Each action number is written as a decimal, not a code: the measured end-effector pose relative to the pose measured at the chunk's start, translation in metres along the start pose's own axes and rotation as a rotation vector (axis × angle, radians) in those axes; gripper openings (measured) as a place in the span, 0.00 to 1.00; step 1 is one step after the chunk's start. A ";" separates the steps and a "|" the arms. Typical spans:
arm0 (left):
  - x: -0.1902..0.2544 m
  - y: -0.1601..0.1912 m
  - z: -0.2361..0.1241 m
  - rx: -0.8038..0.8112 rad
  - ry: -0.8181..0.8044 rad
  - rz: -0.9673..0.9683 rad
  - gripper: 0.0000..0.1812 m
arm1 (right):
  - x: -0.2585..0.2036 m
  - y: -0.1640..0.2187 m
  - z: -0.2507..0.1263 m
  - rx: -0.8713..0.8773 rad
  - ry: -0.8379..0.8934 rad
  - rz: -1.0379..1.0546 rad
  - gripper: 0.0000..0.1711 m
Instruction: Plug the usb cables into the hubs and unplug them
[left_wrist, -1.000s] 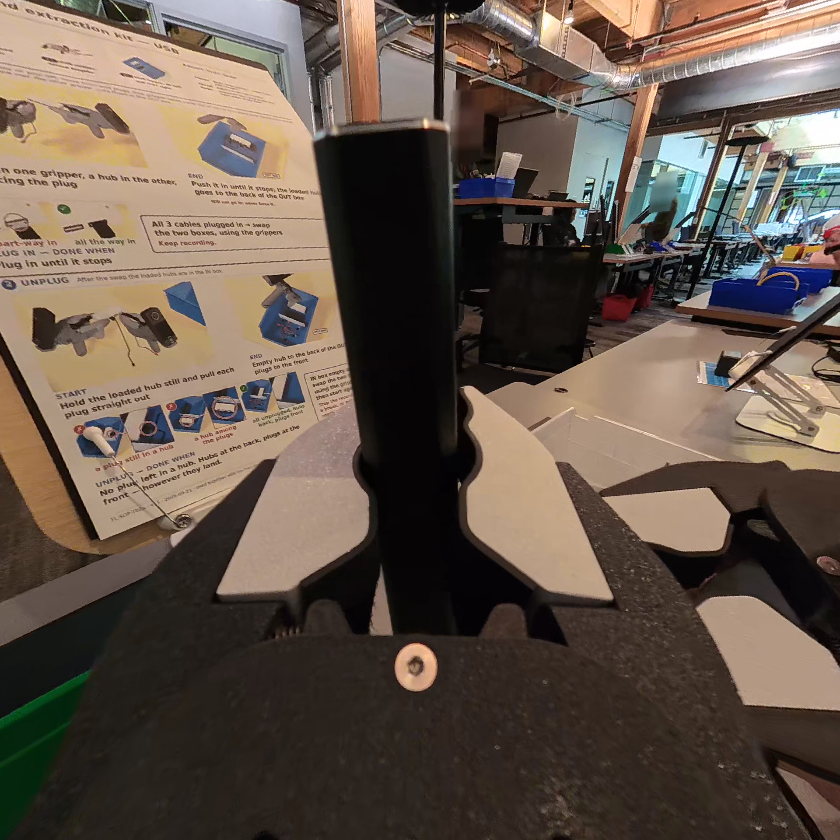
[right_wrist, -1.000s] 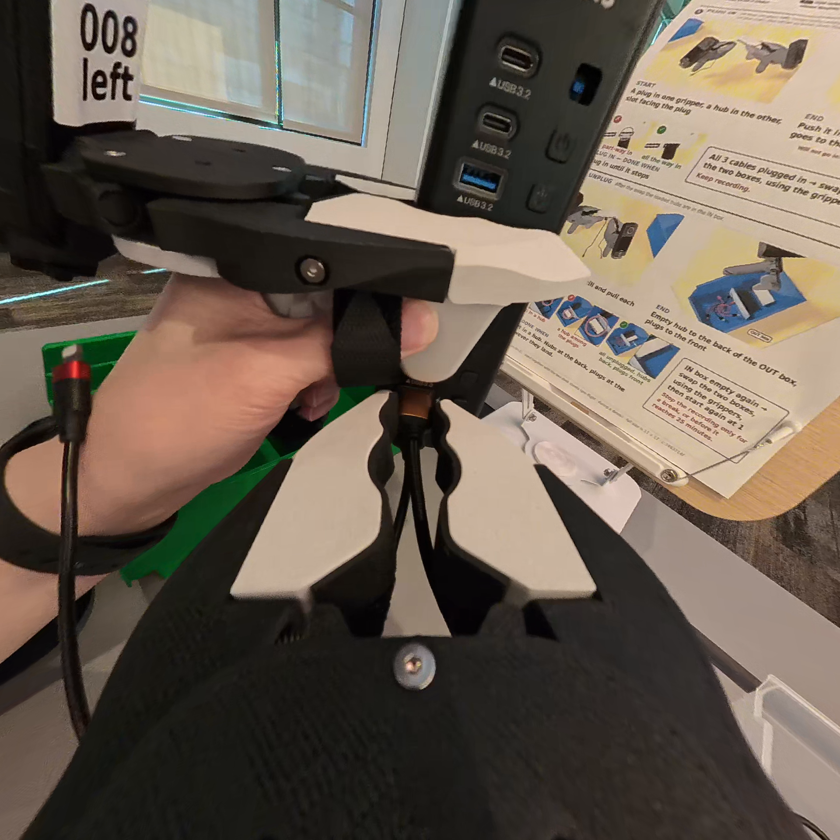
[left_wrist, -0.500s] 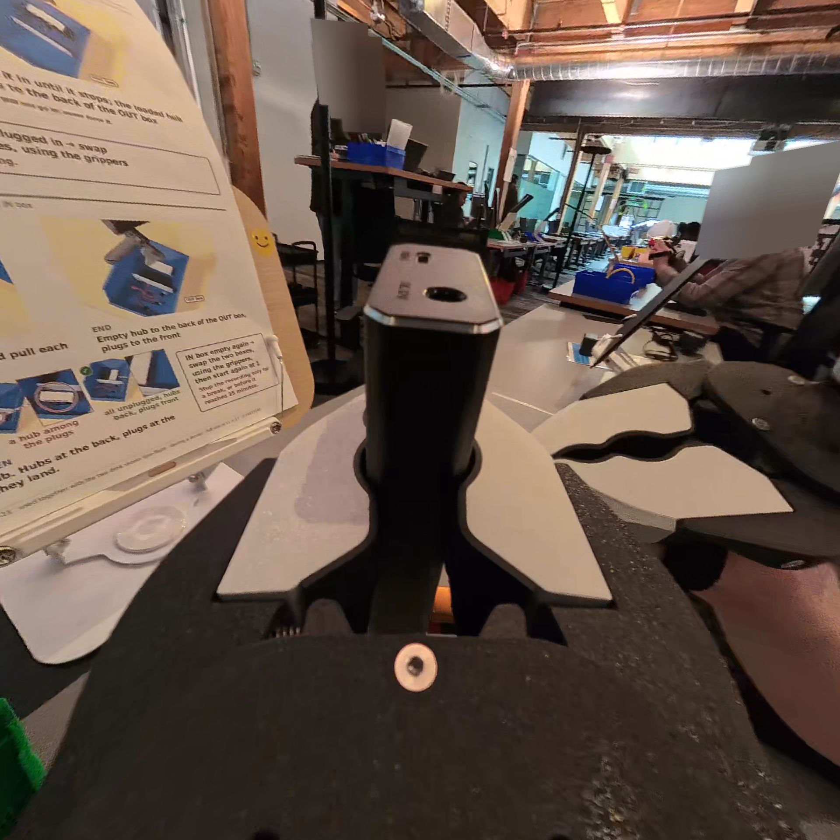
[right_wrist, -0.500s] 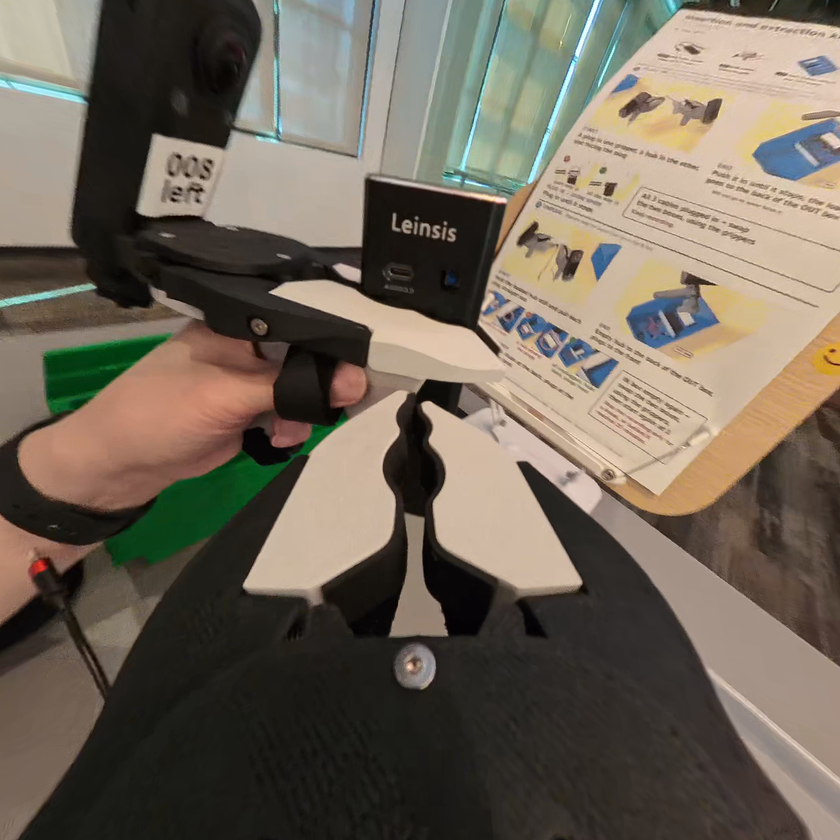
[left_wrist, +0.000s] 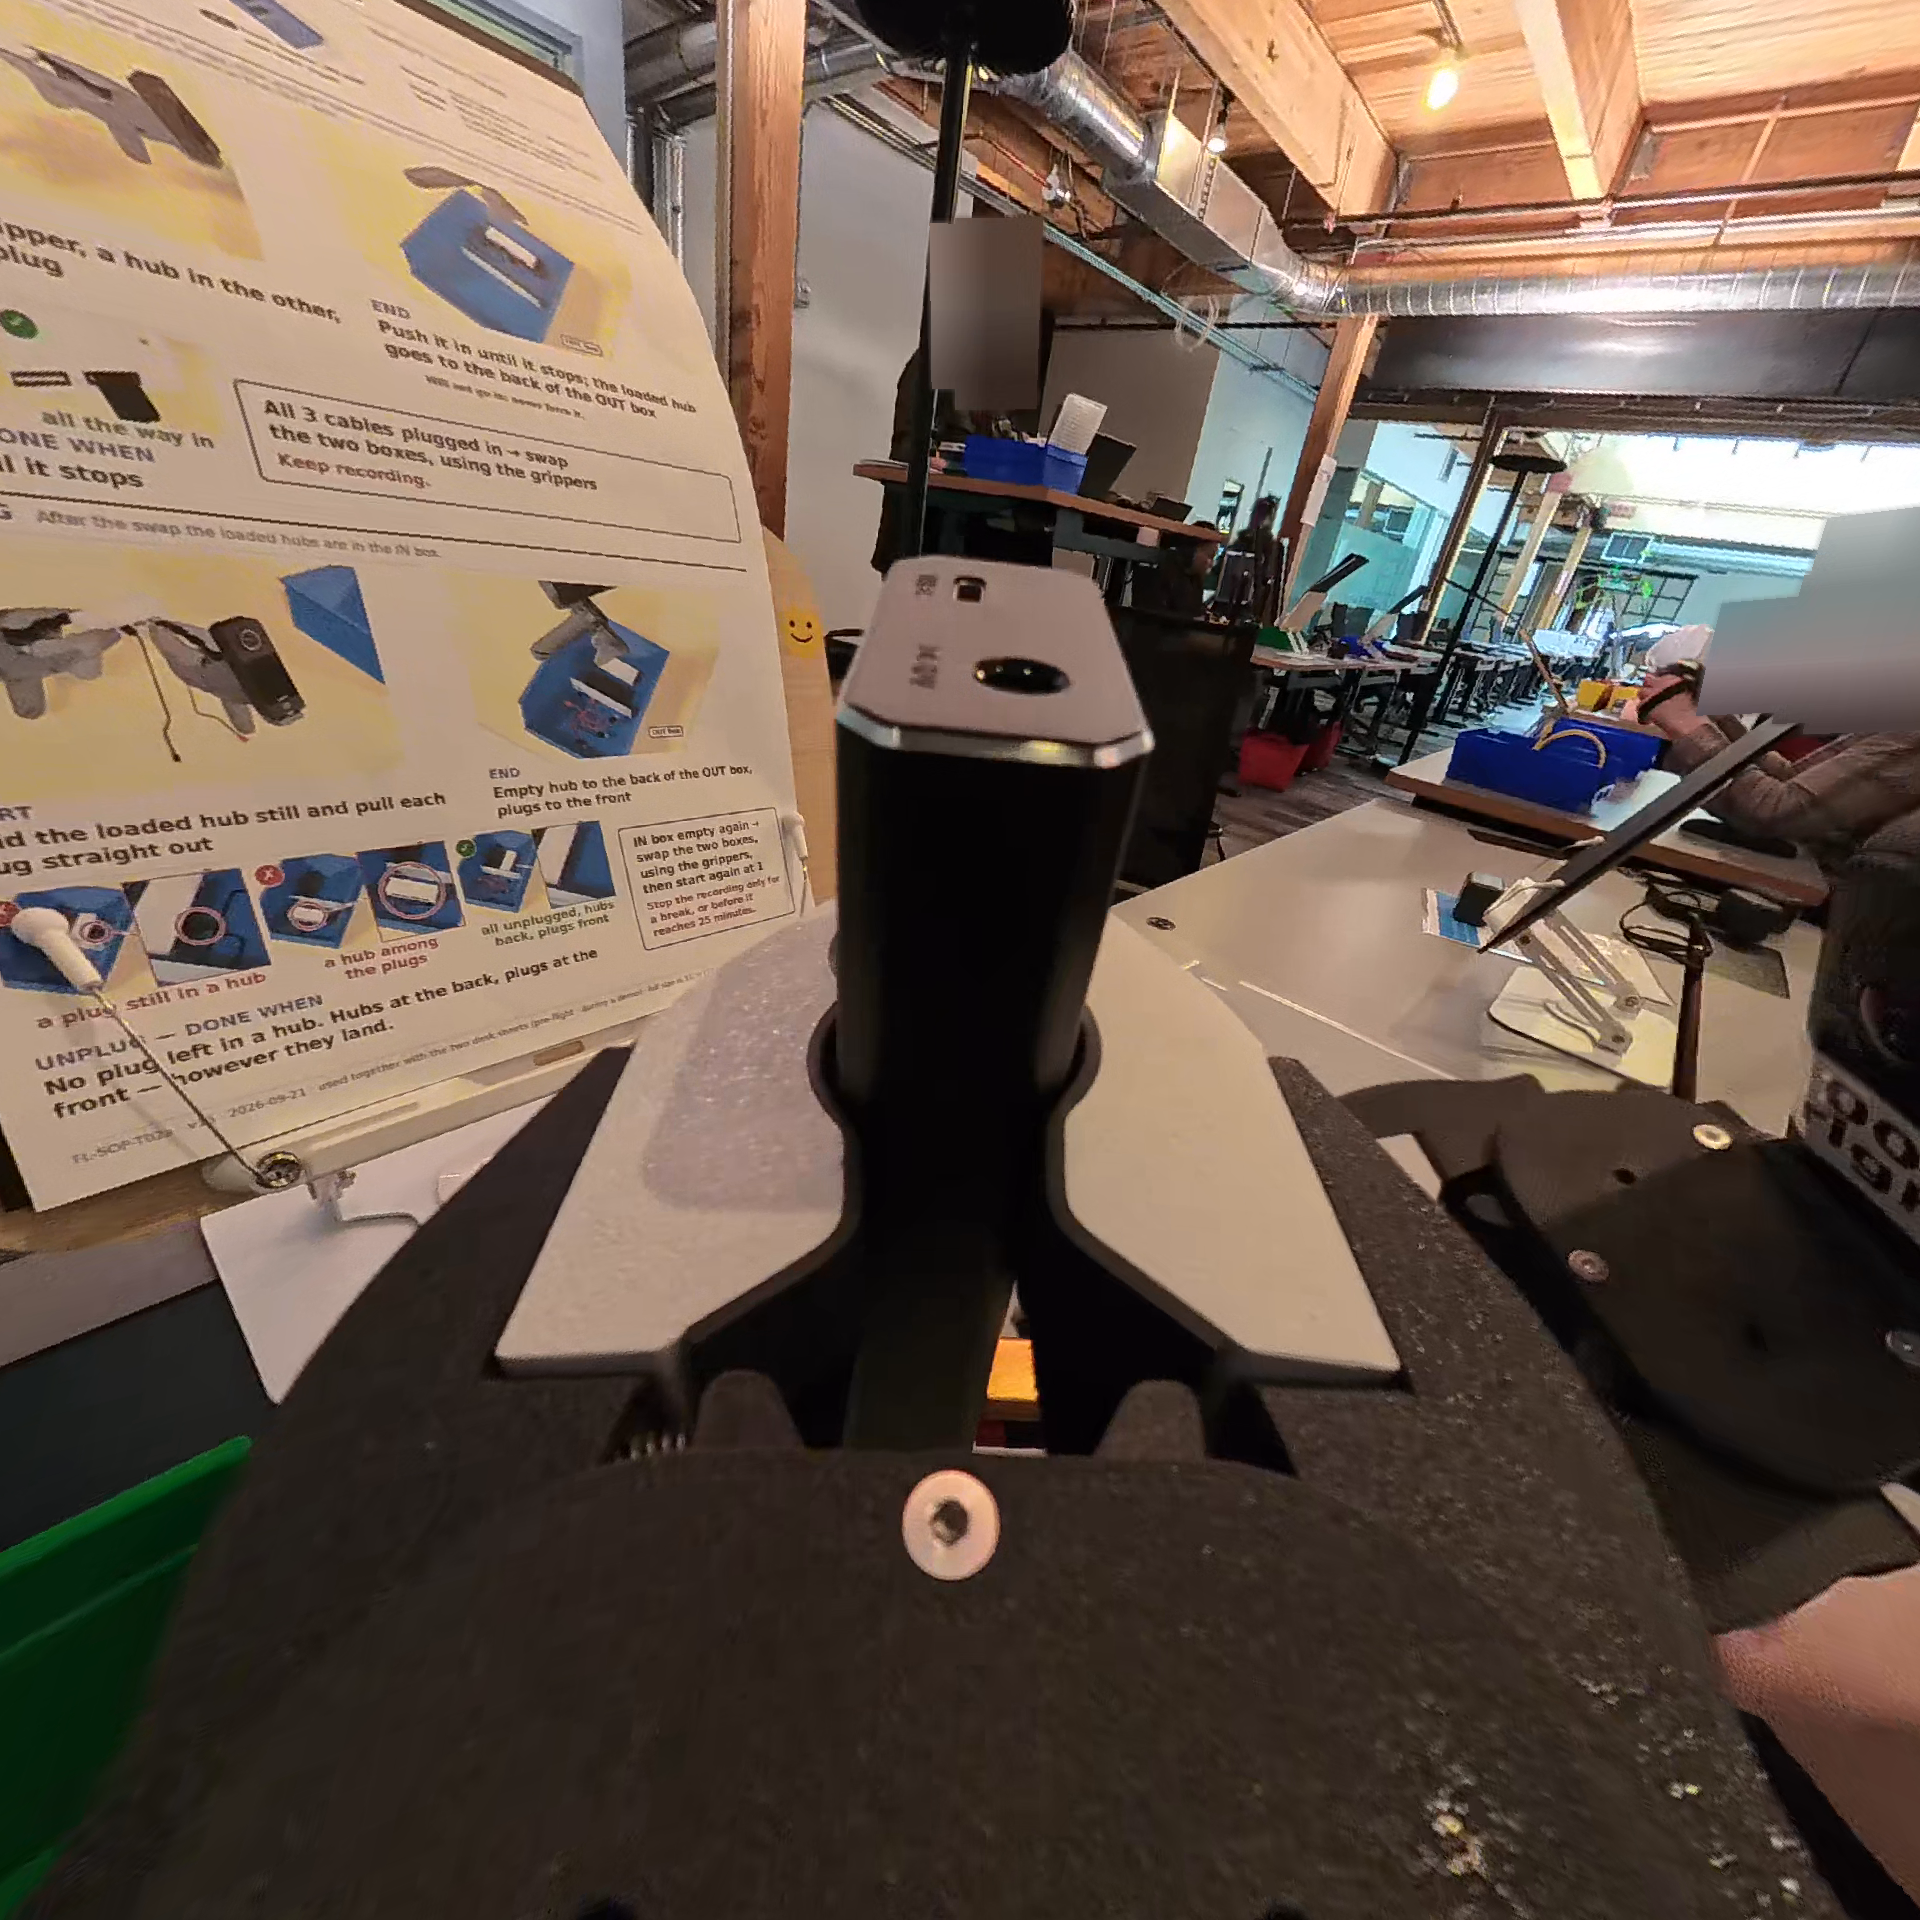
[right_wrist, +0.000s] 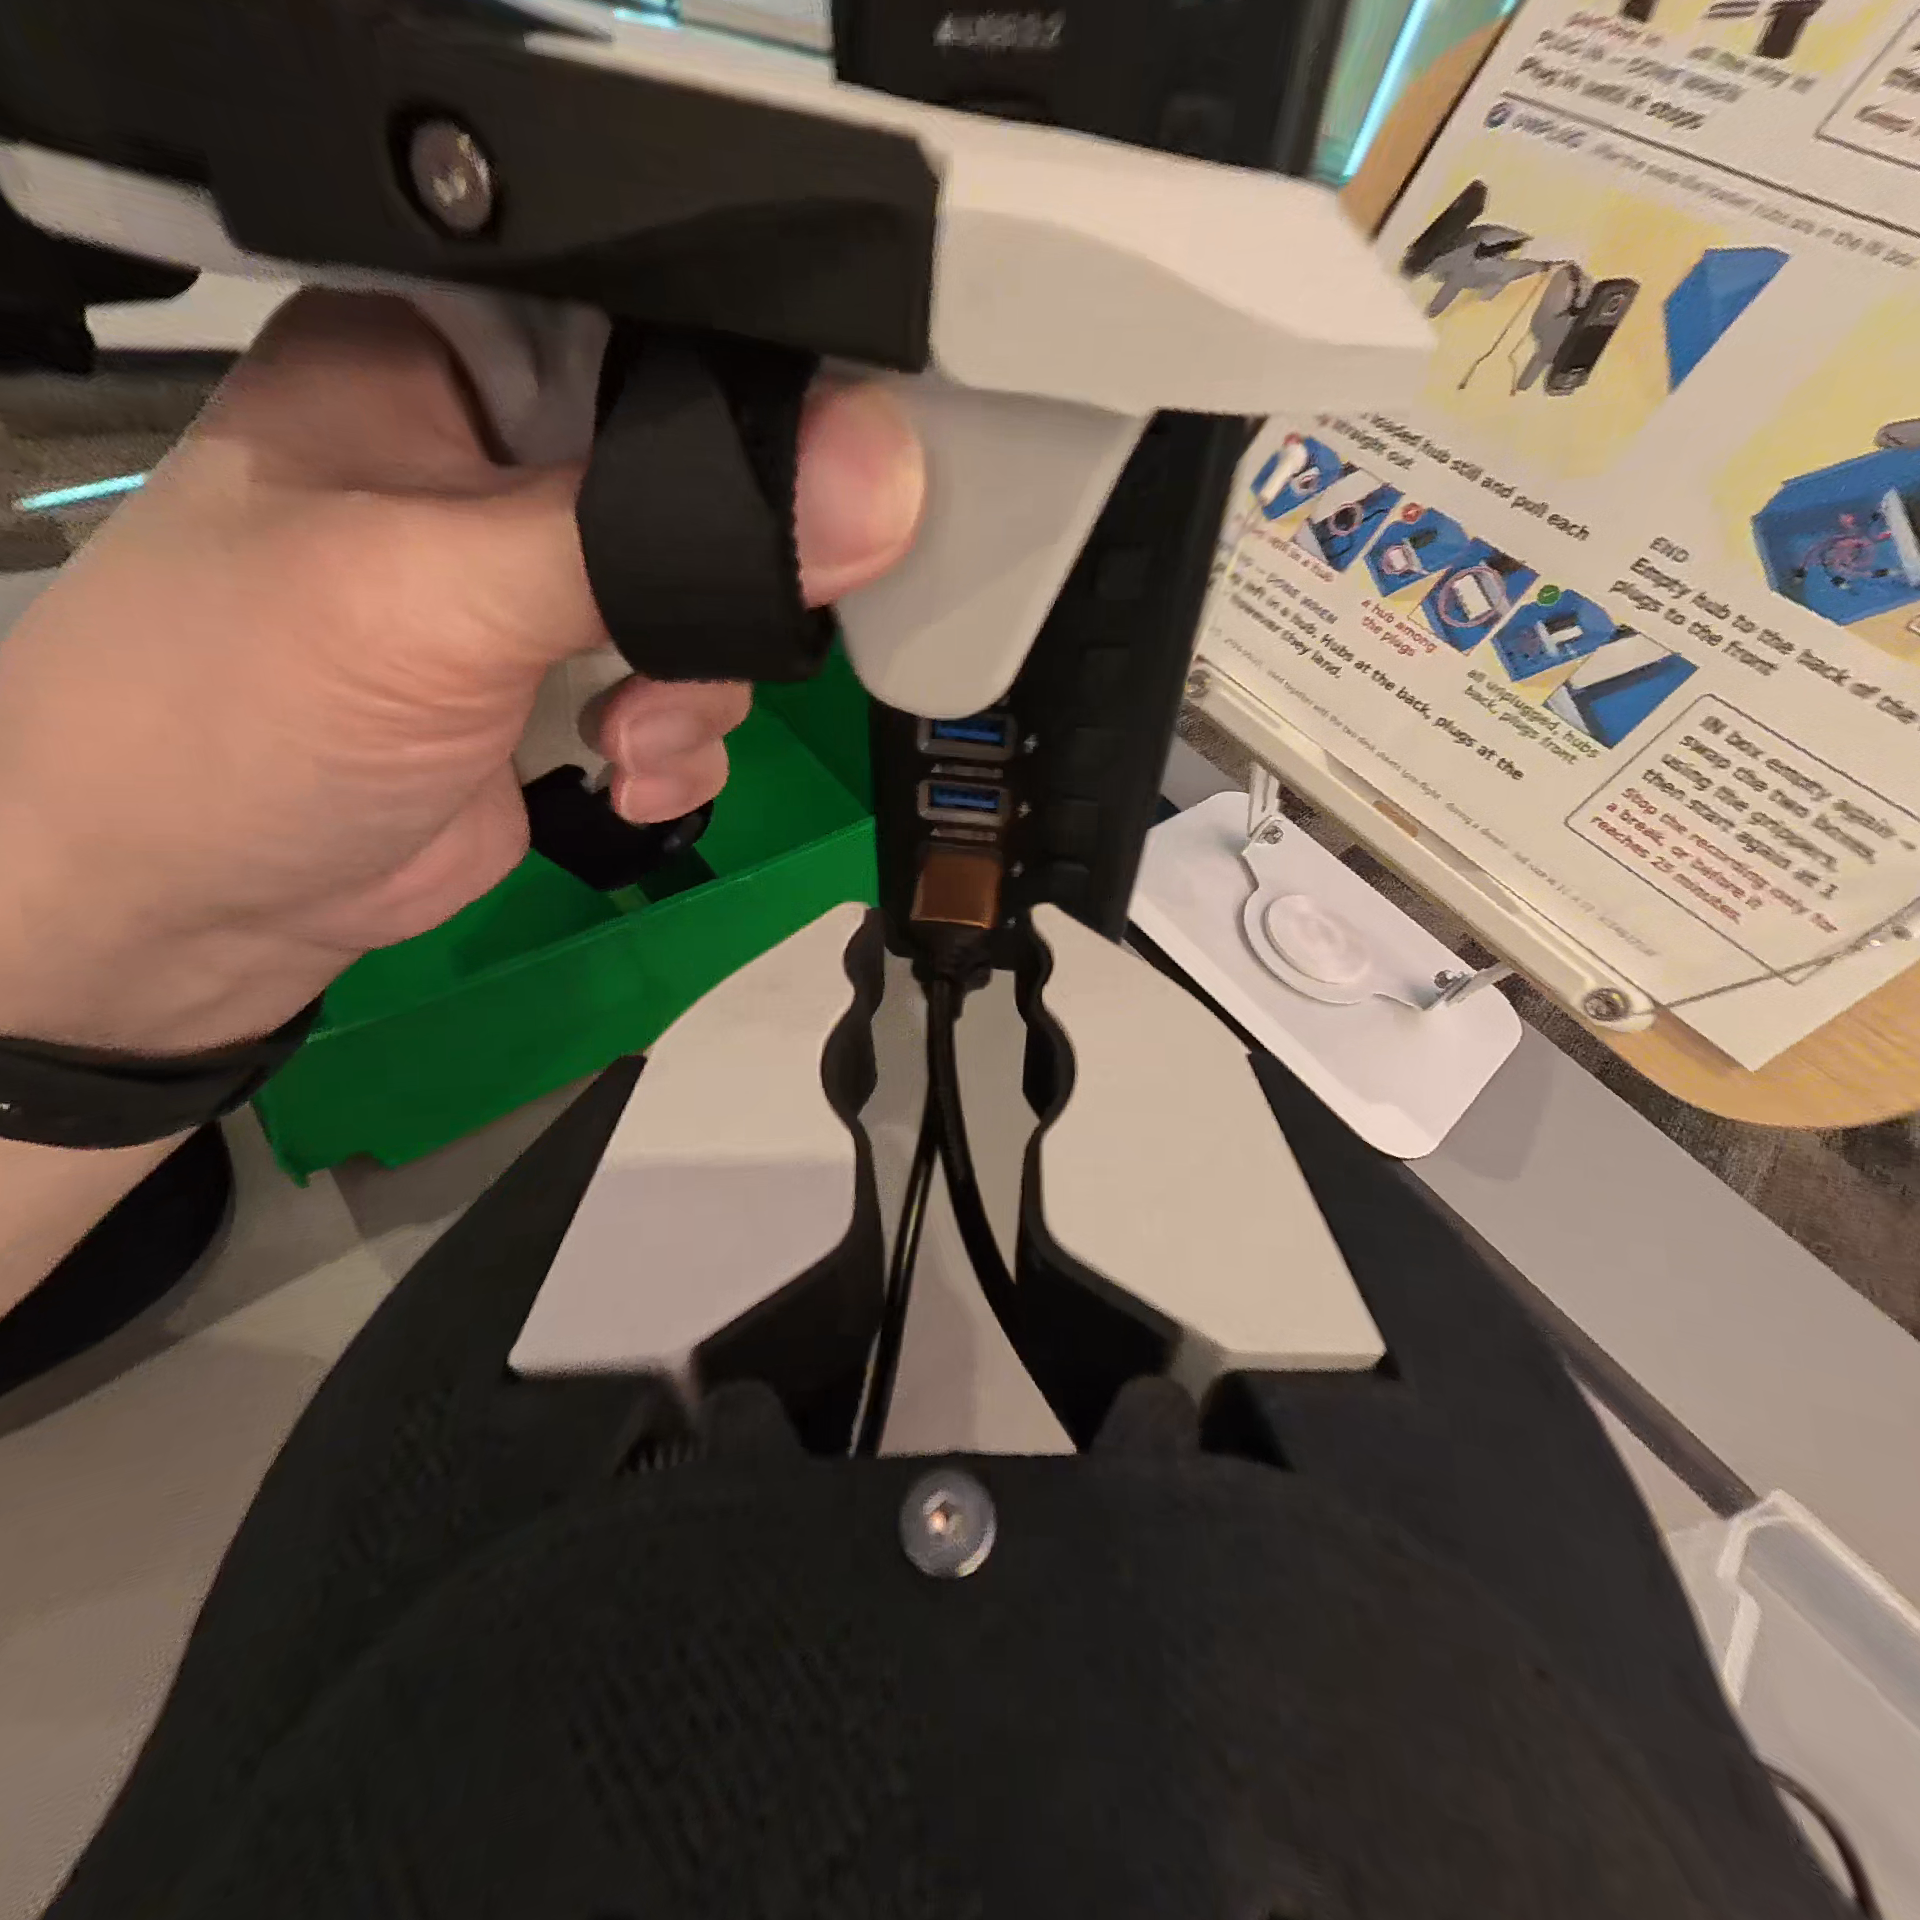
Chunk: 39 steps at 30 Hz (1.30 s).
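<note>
The left claw (left_wrist: 956, 1153) is pinched on the black hub (left_wrist: 977, 894), holding it upright above the table (left_wrist: 1299, 966); half a second ago it stood the same way, so the grip has not altered. What has changed is on the other side: the right claw (right_wrist: 951, 940), which a moment ago was back from the hub with its tips nearly together, now sits right under the hub's port face (right_wrist: 961, 769), its fingers (right_wrist: 748, 1122) a little apart either side of the black cable (right_wrist: 961, 1122), loosely if at all pinching it. The copper-coloured plug (right_wrist: 954, 894) appears seated in the lowest port, with two blue ports free above it. I judge that one insertion is just about complete, though the blur leaves its full depth uncertain. The green bin (right_wrist: 582, 956) waits behind, beside the instruction sheet (right_wrist: 1621, 499).
</note>
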<state>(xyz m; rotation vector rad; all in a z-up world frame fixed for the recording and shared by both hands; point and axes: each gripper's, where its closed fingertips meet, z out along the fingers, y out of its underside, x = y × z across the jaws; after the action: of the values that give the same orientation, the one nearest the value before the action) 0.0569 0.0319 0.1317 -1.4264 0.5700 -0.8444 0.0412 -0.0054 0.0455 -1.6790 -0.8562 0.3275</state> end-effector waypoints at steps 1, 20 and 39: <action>0.002 0.000 0.001 -0.003 0.005 0.009 0.17 | -0.002 0.001 0.001 -0.009 -0.011 -0.023 0.16; 0.037 0.025 0.015 -0.173 0.062 0.203 0.17 | 0.033 -0.013 -0.029 0.194 -0.165 0.003 0.26; 0.075 0.040 0.022 -0.247 0.137 0.321 0.17 | 0.028 0.000 -0.034 0.274 -0.413 0.101 0.31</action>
<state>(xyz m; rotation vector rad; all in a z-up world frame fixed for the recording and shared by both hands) 0.1251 -0.0156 0.1055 -1.4535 1.0063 -0.6322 0.0815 -0.0103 0.0619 -1.4200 -0.9775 0.8440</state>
